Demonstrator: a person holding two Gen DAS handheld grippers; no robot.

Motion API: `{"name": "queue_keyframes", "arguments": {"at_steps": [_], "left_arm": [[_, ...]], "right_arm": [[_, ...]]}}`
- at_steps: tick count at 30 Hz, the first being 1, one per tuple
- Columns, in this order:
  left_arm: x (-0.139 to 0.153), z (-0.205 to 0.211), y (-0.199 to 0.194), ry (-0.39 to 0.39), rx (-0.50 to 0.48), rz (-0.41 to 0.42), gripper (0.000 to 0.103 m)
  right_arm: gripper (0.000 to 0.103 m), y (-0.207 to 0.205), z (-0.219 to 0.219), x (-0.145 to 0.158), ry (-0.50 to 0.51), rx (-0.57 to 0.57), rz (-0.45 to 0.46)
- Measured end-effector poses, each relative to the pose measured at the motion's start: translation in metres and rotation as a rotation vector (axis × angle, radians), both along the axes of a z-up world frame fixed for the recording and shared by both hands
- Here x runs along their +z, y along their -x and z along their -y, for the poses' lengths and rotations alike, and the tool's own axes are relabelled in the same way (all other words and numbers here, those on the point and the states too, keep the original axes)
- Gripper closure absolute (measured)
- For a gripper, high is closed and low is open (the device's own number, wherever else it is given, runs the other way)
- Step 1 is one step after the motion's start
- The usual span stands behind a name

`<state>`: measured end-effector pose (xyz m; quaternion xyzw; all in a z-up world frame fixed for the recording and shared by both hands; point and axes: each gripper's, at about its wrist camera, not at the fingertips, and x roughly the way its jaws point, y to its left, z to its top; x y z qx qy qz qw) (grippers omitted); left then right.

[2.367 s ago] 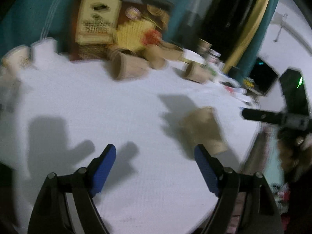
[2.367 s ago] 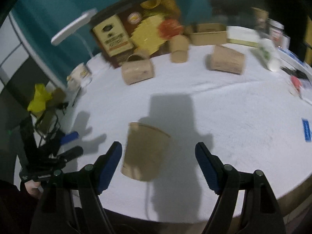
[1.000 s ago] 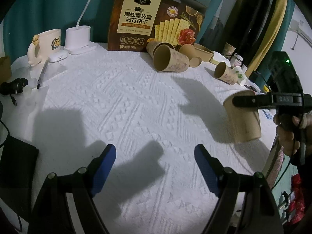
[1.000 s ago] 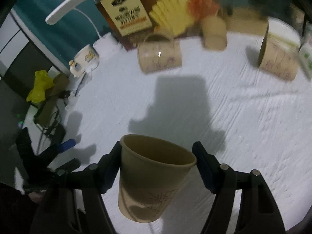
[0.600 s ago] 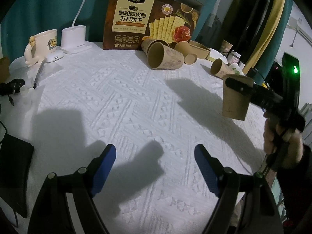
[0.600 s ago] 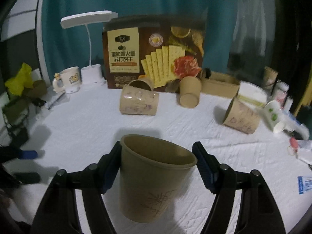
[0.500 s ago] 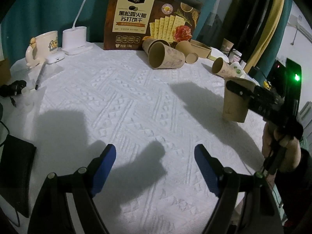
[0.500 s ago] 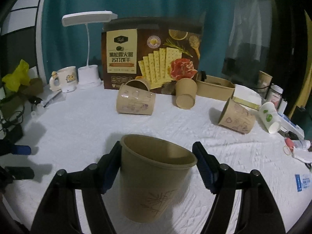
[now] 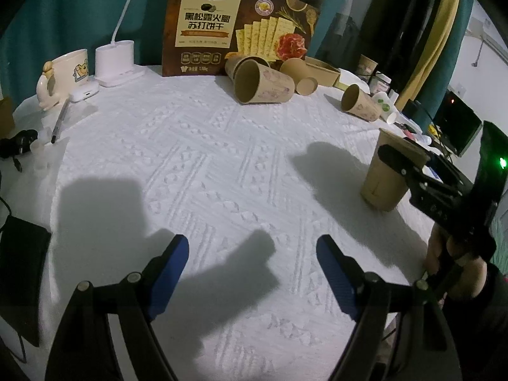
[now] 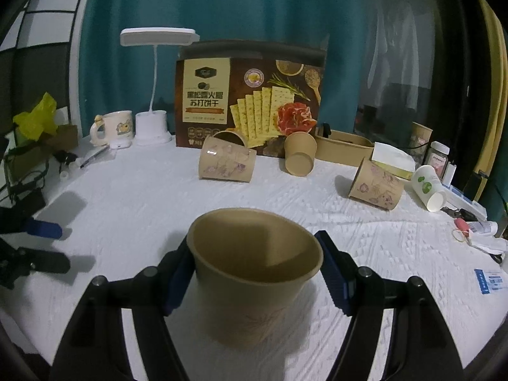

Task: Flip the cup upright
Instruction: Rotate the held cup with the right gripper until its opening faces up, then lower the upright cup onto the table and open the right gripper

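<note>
**Paper cup upright at the worktop edge**

From the left wrist view, our left gripper [image 9: 252, 262] hovers over the white textured worktop [image 9: 203, 165] with jaws spread wide and holding nothing. The brown paper cup [image 9: 389, 171] stands mouth-up near the right edge, held by our right gripper [image 9: 409, 171].

From the right wrist view, the right gripper [image 10: 254, 263] has its jaws clamped on the paper cup [image 10: 254, 273] just under the rim. We judge the cup light, thin-walled and easily crushed; its base appears to touch the worktop [image 10: 133, 209], so a gentle release should do. Other cups [image 10: 227, 162] lie tipped farther back.
</note>
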<state>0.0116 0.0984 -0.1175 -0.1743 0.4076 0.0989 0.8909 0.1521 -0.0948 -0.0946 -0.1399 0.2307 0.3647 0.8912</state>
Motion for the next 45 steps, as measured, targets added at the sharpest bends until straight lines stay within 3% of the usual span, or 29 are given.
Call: {"name": "queue_keyframes", "arguments": {"at_steps": [5, 19, 37, 45], "left_arm": [[0.001, 0.007, 0.001, -0.002, -0.01, -0.002, 0.02], [0.008, 0.03, 0.004, -0.037, -0.048, -0.003, 0.02], [0.015, 0.074, 0.002, -0.078, -0.158, 0.002, 0.02], [0.046, 0.093, -0.002, -0.161, -0.21, 0.078, 0.02]], "right_arm": [[0.034, 0.013, 0.004, -0.008, 0.029, -0.002, 0.003], [0.033, 0.03, 0.029, -0.023, 0.048, -0.067, -0.105], [0.033, 0.053, 0.132, -0.004, -0.007, -0.325, -0.254], [0.033, 0.054, 0.177, 0.019, -0.055, -0.424, -0.263]]}}
